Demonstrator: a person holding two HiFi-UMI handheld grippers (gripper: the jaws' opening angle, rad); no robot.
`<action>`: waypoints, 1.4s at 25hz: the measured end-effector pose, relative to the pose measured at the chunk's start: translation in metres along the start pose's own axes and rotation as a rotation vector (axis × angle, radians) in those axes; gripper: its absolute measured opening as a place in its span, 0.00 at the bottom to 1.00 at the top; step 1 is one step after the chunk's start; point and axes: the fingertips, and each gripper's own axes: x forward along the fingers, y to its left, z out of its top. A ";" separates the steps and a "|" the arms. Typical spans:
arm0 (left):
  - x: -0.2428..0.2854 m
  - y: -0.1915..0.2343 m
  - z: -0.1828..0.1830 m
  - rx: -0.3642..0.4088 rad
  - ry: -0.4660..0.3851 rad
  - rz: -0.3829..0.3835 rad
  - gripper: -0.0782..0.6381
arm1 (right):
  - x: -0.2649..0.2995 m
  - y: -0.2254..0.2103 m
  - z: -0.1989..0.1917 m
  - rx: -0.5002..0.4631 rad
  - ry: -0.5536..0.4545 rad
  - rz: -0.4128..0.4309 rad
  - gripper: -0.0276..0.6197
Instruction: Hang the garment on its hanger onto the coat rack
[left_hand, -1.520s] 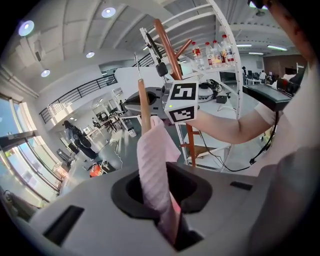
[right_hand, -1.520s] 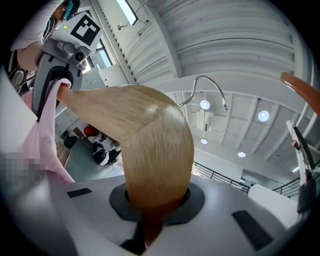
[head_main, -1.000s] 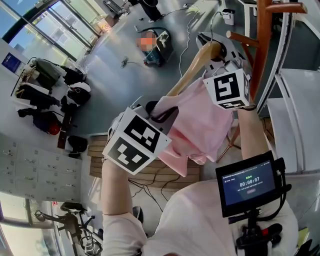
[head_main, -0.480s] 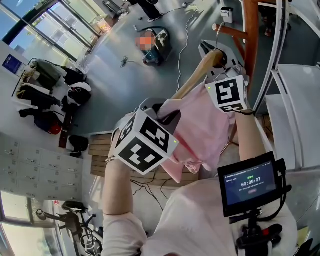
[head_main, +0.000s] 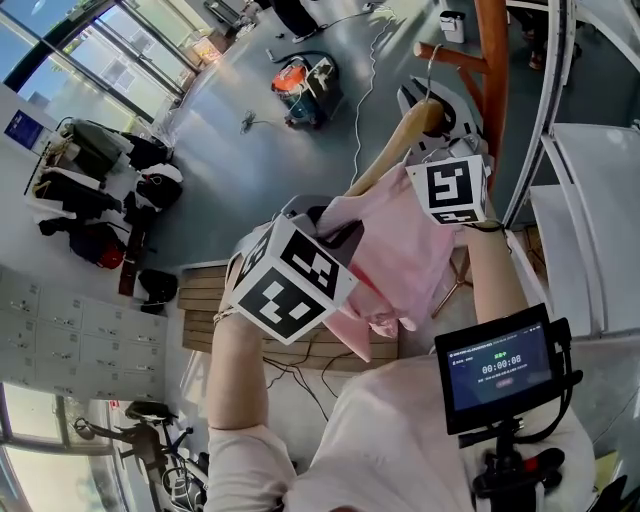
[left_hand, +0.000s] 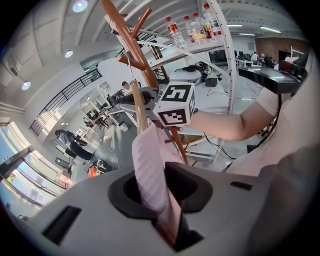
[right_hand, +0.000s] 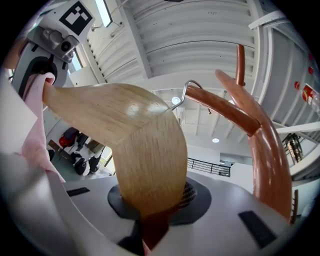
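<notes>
A pink garment (head_main: 395, 250) hangs on a wooden hanger (head_main: 392, 150). My right gripper (head_main: 432, 120) is shut on the hanger's thick end (right_hand: 150, 165); its jaws have just been opening a little, and the wood still sits between them. The hanger's metal hook (right_hand: 184, 91) lies over a peg (right_hand: 225, 111) of the red-brown coat rack (head_main: 490, 70). My left gripper (head_main: 335, 228) is lower down, shut on a fold of the pink cloth (left_hand: 152, 175).
A white metal shelf frame (head_main: 560, 110) stands right of the rack, with bottles (left_hand: 192, 27) on top. On the floor are a wooden pallet (head_main: 205, 310), a red machine (head_main: 300, 75) and bags (head_main: 90, 190). A small screen (head_main: 497, 365) sits by my chest.
The hanger's hook has come up to the rack's peg and now lies over it. My left gripper has moved right a little with the cloth.
</notes>
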 end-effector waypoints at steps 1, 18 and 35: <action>0.001 -0.001 0.000 -0.003 -0.007 -0.007 0.21 | -0.001 -0.001 0.002 0.007 -0.008 -0.007 0.14; 0.027 0.003 0.007 -0.010 -0.051 -0.065 0.17 | -0.021 -0.015 0.006 -0.109 0.133 -0.072 0.34; 0.046 0.023 0.007 -0.038 -0.059 -0.085 0.17 | -0.030 -0.014 0.015 0.007 -0.210 -0.237 0.47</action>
